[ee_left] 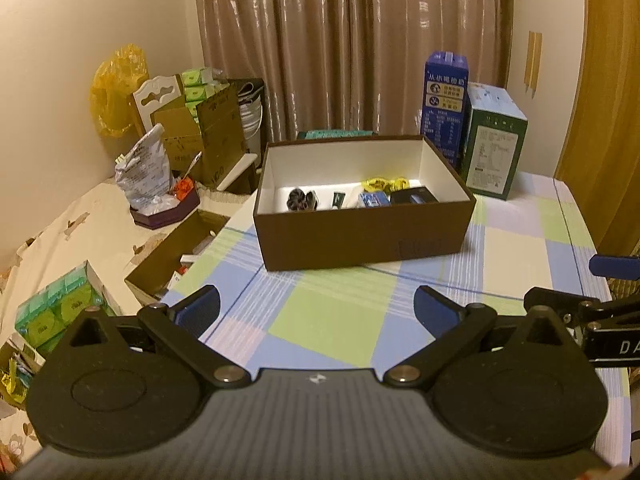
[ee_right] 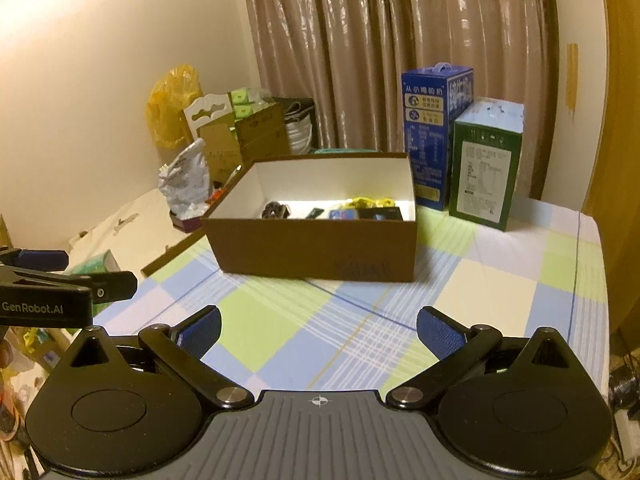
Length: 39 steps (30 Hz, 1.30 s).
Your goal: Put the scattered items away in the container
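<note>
A brown cardboard box (ee_left: 360,236) with a white inside stands on the checked tablecloth (ee_left: 328,320); it also shows in the right wrist view (ee_right: 312,248). Inside lie several small items: a dark scrunchie (ee_left: 301,199), a small dark packet (ee_left: 339,199), a blue packet (ee_left: 374,199), a yellow piece (ee_left: 382,183) and a black box (ee_left: 414,196). My left gripper (ee_left: 318,308) is open and empty above the cloth, short of the box. My right gripper (ee_right: 319,330) is open and empty, also short of the box. Each gripper shows at the edge of the other's view.
A tall blue carton (ee_left: 445,110) and a green carton (ee_left: 494,146) stand behind the box at the right. Left of the table are an open cardboard box (ee_left: 176,252), a tissue pack (ee_left: 60,308), a crumpled bag (ee_left: 142,172) and stacked cartons (ee_left: 208,128). Curtains hang behind.
</note>
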Tool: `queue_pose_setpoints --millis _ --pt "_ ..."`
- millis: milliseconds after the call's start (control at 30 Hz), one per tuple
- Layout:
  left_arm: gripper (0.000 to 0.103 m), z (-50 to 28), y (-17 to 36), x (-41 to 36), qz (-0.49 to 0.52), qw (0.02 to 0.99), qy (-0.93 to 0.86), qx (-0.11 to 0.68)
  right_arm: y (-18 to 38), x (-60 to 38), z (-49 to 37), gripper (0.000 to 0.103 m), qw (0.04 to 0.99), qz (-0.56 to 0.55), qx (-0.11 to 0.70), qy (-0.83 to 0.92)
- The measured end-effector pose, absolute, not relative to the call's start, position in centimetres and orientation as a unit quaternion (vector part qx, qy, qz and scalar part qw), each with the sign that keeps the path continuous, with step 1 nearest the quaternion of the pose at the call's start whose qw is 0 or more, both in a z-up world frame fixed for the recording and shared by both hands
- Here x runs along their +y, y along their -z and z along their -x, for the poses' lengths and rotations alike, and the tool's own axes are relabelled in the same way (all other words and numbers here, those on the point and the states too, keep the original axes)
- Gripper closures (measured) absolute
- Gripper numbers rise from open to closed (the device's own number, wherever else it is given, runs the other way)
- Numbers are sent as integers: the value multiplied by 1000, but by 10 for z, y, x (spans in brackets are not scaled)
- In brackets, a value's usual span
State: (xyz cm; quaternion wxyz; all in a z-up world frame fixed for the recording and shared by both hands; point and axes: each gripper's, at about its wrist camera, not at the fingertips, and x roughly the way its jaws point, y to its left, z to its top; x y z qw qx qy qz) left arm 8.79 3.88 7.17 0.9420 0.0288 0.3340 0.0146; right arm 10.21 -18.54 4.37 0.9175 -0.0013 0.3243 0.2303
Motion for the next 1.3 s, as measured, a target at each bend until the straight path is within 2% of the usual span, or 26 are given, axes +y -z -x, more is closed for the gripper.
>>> queue_pose_setpoints --millis 1300 --pt "1 -67 -39 34 -27 925 -36 376 -18 -183 -89 2 897 20 365 -249"
